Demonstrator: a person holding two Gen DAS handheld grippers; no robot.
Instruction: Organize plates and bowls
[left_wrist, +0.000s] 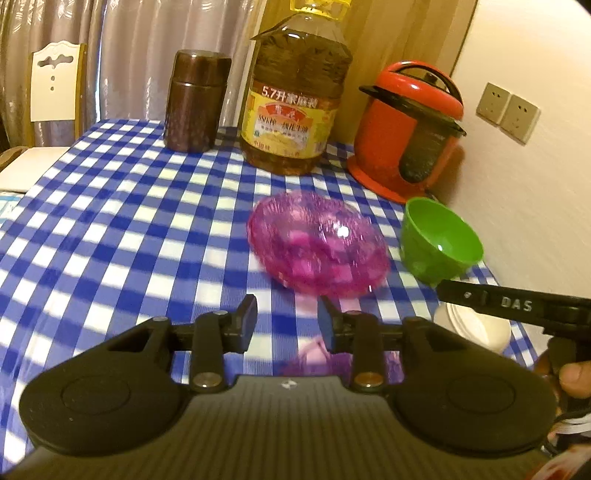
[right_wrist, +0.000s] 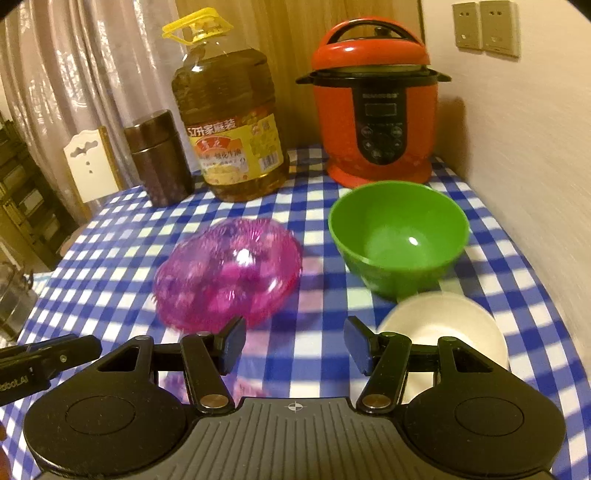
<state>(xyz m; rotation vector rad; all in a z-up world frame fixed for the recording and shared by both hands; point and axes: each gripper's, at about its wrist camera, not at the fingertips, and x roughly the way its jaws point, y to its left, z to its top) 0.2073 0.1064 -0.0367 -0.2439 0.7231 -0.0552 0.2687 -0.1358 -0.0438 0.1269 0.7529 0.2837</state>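
white plates (left_wrist: 476, 328) half hidden behind the right gripper (left_wrist: 517, 306).

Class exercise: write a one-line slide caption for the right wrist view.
Open right gripper hovers over a checked tablecloth, facing a pink bowl, green bowl and white bowl.

I see a glossy translucent pink plastic bowl (right_wrist: 229, 273) beside a shiny green plastic bowl (right_wrist: 399, 236) on checked cloth (right_wrist: 110, 258).

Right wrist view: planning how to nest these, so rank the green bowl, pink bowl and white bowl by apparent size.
1. Green bowl and pink bowl: alike, unranked.
2. White bowl: smallest-looking, partly hidden though nearest.
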